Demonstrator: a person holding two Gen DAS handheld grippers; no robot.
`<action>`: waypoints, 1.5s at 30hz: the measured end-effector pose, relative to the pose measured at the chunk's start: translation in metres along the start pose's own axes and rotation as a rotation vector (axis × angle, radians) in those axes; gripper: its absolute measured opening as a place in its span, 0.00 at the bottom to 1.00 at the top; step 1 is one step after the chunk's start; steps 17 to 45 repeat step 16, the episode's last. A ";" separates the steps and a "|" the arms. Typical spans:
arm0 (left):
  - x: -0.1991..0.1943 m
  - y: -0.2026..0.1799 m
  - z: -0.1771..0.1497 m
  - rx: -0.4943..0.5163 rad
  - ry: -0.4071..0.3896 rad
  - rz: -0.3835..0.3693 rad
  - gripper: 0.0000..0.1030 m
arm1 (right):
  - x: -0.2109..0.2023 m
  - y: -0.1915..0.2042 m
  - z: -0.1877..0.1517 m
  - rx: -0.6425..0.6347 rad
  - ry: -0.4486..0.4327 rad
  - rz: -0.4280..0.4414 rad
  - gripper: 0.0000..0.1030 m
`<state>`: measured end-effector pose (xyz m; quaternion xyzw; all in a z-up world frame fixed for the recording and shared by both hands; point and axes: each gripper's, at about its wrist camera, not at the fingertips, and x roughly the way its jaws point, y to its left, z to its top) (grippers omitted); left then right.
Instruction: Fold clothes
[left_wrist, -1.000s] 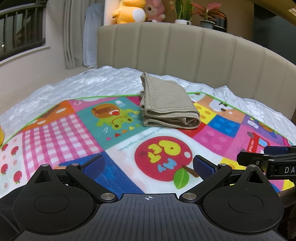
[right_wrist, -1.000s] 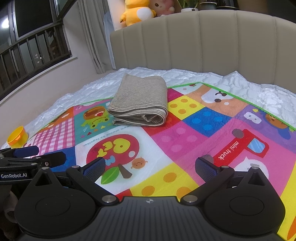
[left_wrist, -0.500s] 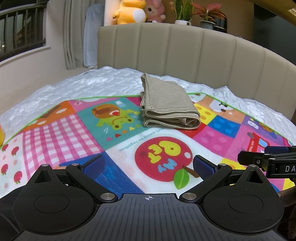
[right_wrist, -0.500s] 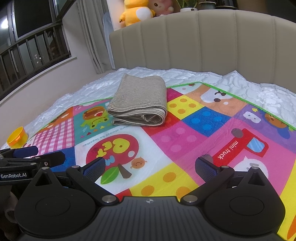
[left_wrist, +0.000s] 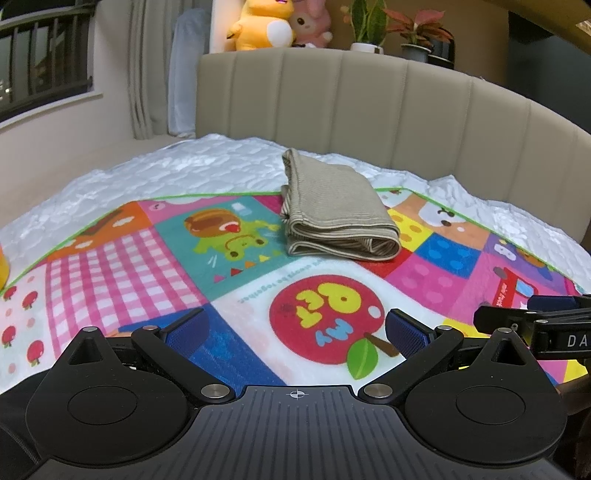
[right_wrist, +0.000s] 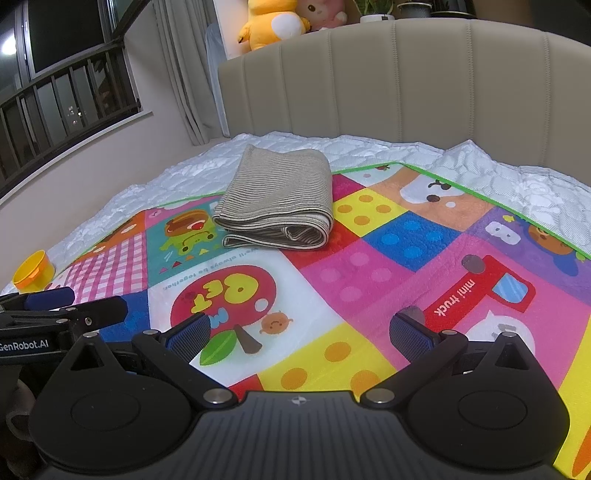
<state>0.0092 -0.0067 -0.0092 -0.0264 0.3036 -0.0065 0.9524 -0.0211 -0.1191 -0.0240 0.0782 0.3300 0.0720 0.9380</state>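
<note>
A beige striped garment (left_wrist: 334, 214) lies folded into a thick rectangle at the far edge of the colourful play mat (left_wrist: 155, 258); it also shows in the right wrist view (right_wrist: 277, 199). My left gripper (left_wrist: 295, 328) is open and empty, held low over the mat's near part, well short of the garment. My right gripper (right_wrist: 299, 332) is open and empty, also near the mat's front. Each gripper sees the other at its side: the right one (left_wrist: 535, 321) and the left one (right_wrist: 55, 314).
The mat (right_wrist: 424, 258) lies on a white quilted mattress (left_wrist: 192, 170) with a beige padded headboard (left_wrist: 369, 110) behind. A yellow cup (right_wrist: 33, 269) stands at the mat's left edge. Plush toys (left_wrist: 266, 26) and potted plants (left_wrist: 369, 26) sit above the headboard.
</note>
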 end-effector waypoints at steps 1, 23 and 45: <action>0.000 0.000 0.000 -0.001 -0.002 -0.001 1.00 | 0.000 0.000 0.000 0.000 0.000 0.000 1.00; -0.005 0.002 0.000 -0.014 -0.047 -0.020 1.00 | 0.001 0.001 -0.001 -0.013 0.008 -0.011 1.00; -0.005 0.002 0.000 -0.014 -0.047 -0.020 1.00 | 0.001 0.001 -0.001 -0.013 0.008 -0.011 1.00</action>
